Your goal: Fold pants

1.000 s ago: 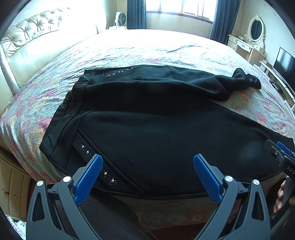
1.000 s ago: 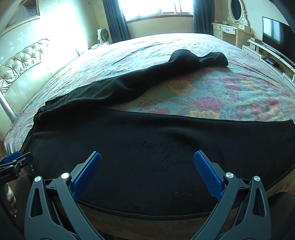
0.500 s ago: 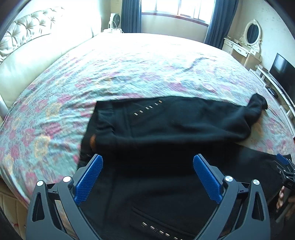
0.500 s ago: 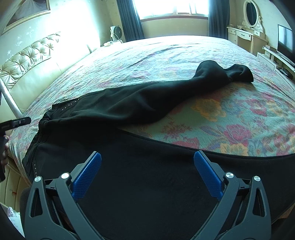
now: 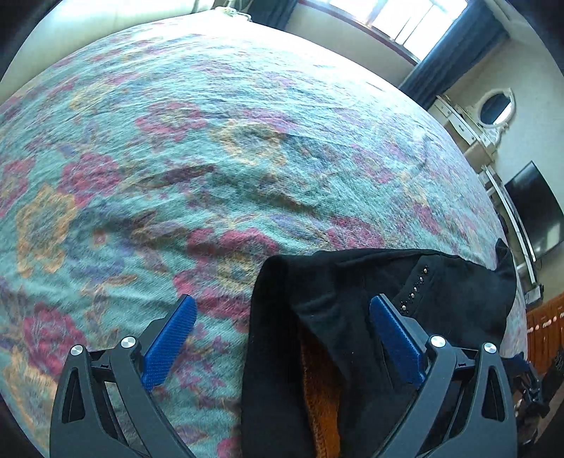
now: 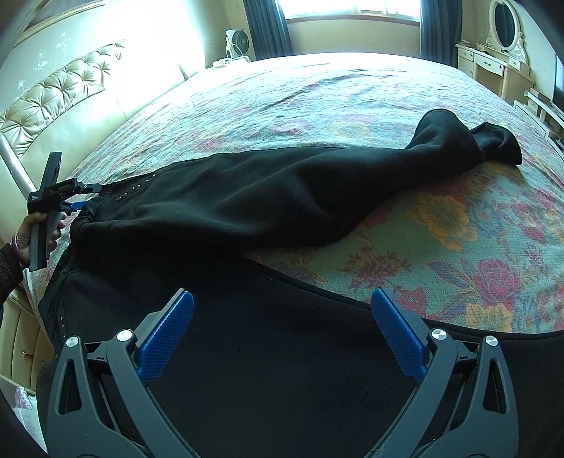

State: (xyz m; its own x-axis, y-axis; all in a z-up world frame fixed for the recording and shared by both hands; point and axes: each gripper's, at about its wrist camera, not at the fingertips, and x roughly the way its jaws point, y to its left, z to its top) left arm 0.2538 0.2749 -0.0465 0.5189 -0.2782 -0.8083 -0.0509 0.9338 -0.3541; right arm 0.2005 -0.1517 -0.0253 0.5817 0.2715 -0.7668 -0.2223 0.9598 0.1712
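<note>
I am in a home bedroom. A wide bed under a floral bedspread (image 6: 352, 105) fills my view, backed by a tufted cream headboard (image 6: 60, 98). Past it stands a white dressing table (image 6: 493, 67) with an oval mirror (image 6: 506, 23), dark blue curtains (image 6: 268, 28) frame a bright window (image 6: 352, 7), a small fan (image 6: 238, 42) sits beside them, and a television (image 5: 532, 211) stands along the side wall.
</note>
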